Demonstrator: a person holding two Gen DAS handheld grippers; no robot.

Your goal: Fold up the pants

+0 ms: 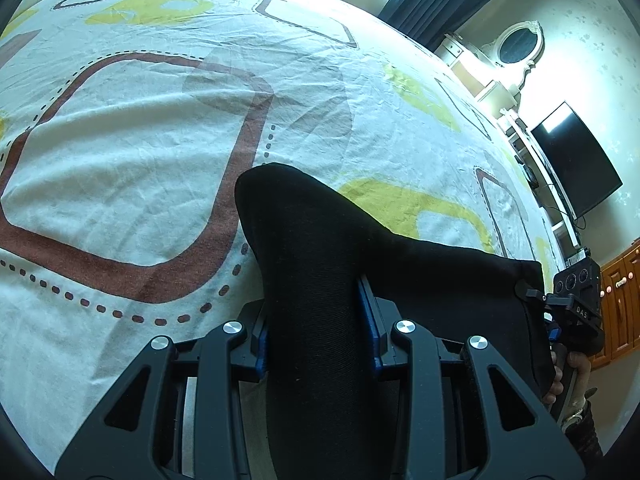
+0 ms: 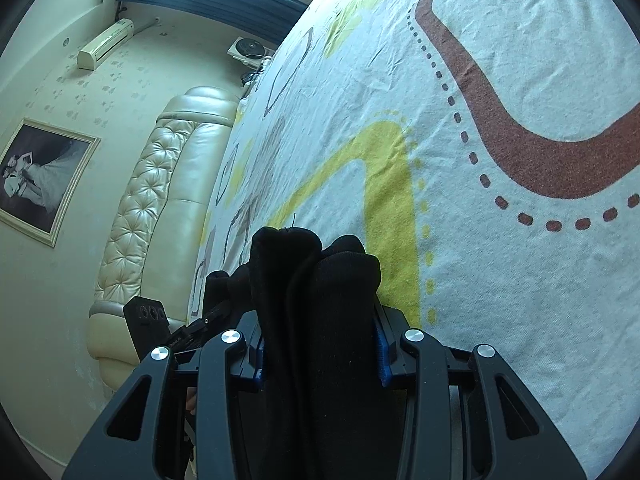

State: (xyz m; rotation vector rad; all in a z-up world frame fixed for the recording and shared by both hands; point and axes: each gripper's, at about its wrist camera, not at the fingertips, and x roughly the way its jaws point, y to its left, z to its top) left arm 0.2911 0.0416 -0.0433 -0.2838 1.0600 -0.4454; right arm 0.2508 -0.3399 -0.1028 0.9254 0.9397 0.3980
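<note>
The black pants [image 1: 320,264] are held up above the bed between both grippers. In the left wrist view my left gripper [image 1: 318,336] is shut on a bunched part of the pants, which stretch right to my right gripper [image 1: 556,312], seen at the right edge with a hand on its handle. In the right wrist view my right gripper [image 2: 320,344] is shut on a thick bundle of the black pants [image 2: 316,280], and my left gripper [image 2: 216,312] shows at lower left, its jaws hidden by cloth.
A bed with a white sheet [image 1: 160,152] patterned in brown and yellow shapes fills both views. A padded cream headboard [image 2: 168,184], a framed picture [image 2: 40,180], a television [image 1: 576,160] and wooden cabinets [image 1: 620,308] stand around the bed.
</note>
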